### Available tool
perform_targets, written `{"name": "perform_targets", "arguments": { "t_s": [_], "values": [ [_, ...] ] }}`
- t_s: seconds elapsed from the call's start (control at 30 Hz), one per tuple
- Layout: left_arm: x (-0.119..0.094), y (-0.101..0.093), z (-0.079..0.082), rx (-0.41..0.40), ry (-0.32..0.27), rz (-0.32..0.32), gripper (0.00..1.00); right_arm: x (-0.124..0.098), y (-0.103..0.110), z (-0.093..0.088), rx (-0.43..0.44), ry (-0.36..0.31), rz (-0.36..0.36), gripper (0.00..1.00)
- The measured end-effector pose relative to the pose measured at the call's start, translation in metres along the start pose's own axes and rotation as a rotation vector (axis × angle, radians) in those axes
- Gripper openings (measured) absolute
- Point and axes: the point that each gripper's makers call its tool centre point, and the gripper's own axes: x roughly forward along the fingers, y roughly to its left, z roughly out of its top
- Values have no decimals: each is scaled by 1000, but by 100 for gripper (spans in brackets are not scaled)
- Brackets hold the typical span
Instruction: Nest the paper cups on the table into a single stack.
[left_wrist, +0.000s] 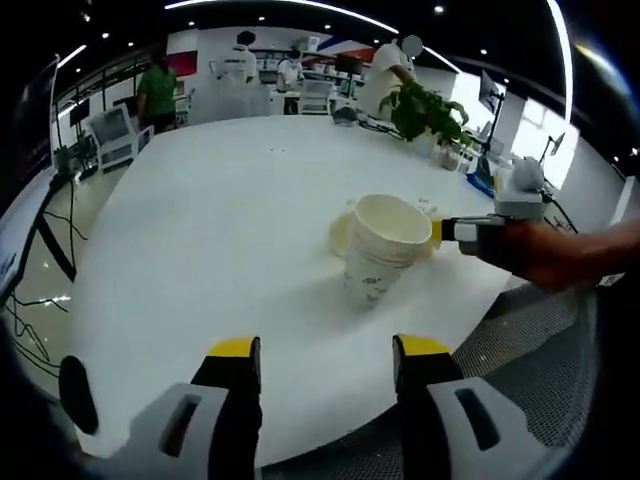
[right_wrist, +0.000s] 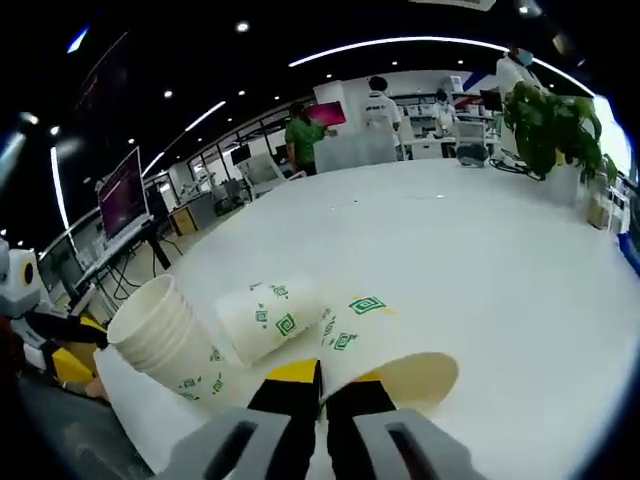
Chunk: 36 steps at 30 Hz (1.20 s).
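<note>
A stack of nested paper cups (left_wrist: 378, 250) (right_wrist: 165, 335) stands upright near the white table's (left_wrist: 220, 230) near edge. Beside it a single cup with green marks (right_wrist: 270, 315) lies on its side. Another cup (right_wrist: 385, 350) lies with its mouth toward the right gripper view camera. My right gripper (right_wrist: 324, 385) is shut on that cup's rim wall, and it reaches in from the right next to the stack (left_wrist: 455, 230), held by a hand. My left gripper (left_wrist: 328, 350) hovers open over the table edge, short of the stack, with nothing between its jaws.
A potted plant (left_wrist: 430, 110) (right_wrist: 550, 120) and small items stand at the table's far right side. Chairs, desks and monitors (right_wrist: 125, 195) surround the table, with several people standing at the back. Cables run over the floor (left_wrist: 40, 300) on the left.
</note>
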Motion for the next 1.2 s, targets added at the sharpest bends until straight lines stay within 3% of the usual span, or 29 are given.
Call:
{"name": "perform_targets", "arguments": {
  "t_s": [0.23, 0.33, 0.47, 0.57, 0.73, 0.87, 1.0, 1.2],
  "values": [
    [5, 8, 8, 37, -48, 32, 55, -13, 8, 18, -99, 3, 48, 0],
    [7, 11, 13, 34, -74, 38, 56, -20, 10, 25, -187, 23, 64, 0],
    [8, 13, 15, 23, -89, 45, 57, -18, 13, 32, -217, 25, 82, 0],
    [7, 14, 18, 19, -100, 50, 56, -23, 20, 42, -305, 31, 92, 0],
    [6, 13, 20, 33, -107, 54, 57, -31, 33, 53, -340, 27, 144, 0],
    [7, 10, 20, 62, -104, 62, 59, -40, 46, 61, -446, 50, 189, 0],
    [7, 9, 19, 84, -102, 55, 59, -43, 53, 69, -496, 57, 222, 0],
    [4, 16, 22, 39, -125, 59, 59, -52, 67, 74, -553, 83, 263, 0]
  ]
}}
